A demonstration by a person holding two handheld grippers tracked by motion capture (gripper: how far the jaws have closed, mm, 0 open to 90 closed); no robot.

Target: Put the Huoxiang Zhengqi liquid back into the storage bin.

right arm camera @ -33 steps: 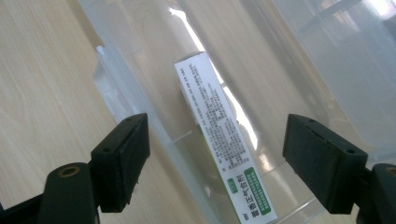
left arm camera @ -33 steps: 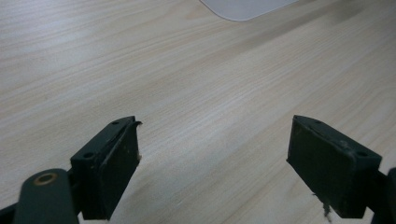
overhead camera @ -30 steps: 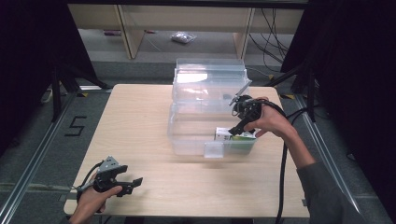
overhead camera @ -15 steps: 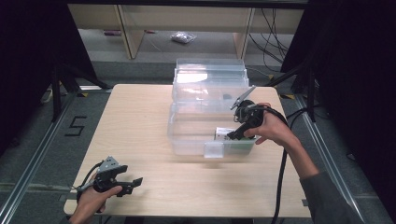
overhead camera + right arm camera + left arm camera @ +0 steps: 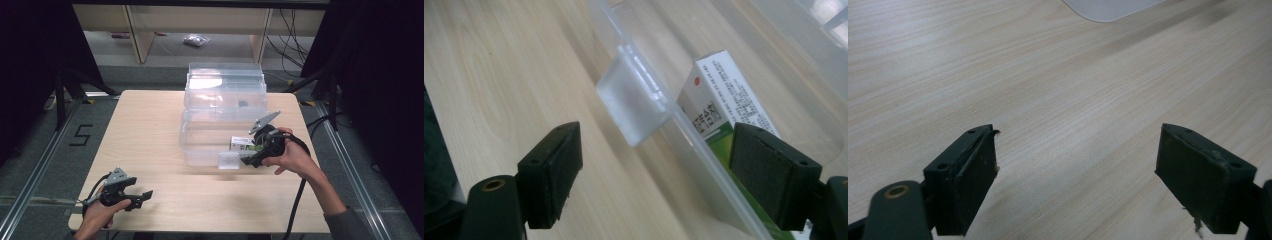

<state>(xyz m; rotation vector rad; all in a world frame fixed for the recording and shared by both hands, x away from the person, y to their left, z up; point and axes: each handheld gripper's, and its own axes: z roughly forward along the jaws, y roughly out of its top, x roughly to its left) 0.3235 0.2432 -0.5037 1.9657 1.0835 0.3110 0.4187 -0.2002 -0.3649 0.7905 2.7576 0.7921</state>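
Observation:
A clear plastic bin (image 5: 200, 145) stands open at the middle of the wooden table (image 5: 150, 130), its lid (image 5: 225, 82) raised behind it. A white and green carton (image 5: 242, 143) lies inside, at the front right corner. My right gripper (image 5: 250, 156) is open at the bin's front wall, beside the latch tab (image 5: 229, 161). In the right gripper view its jaws straddle that wall, with the tab (image 5: 634, 102) and the carton (image 5: 724, 95) just ahead of the right gripper (image 5: 654, 135). My left gripper (image 5: 142, 197) rests open at the front left, and the left gripper (image 5: 1078, 132) holds nothing over bare wood.
Bare tabletop lies left of the bin and along the front edge. A pale rounded corner (image 5: 1108, 7) of the bin shows in the left gripper view. Beyond the table are shelf legs (image 5: 137, 35), cables (image 5: 290, 30) and a small bag (image 5: 194, 40) on the floor.
My right gripper has come down and toward the front of the bin, near the latch tab. The carton stays inside. The left gripper has not moved.

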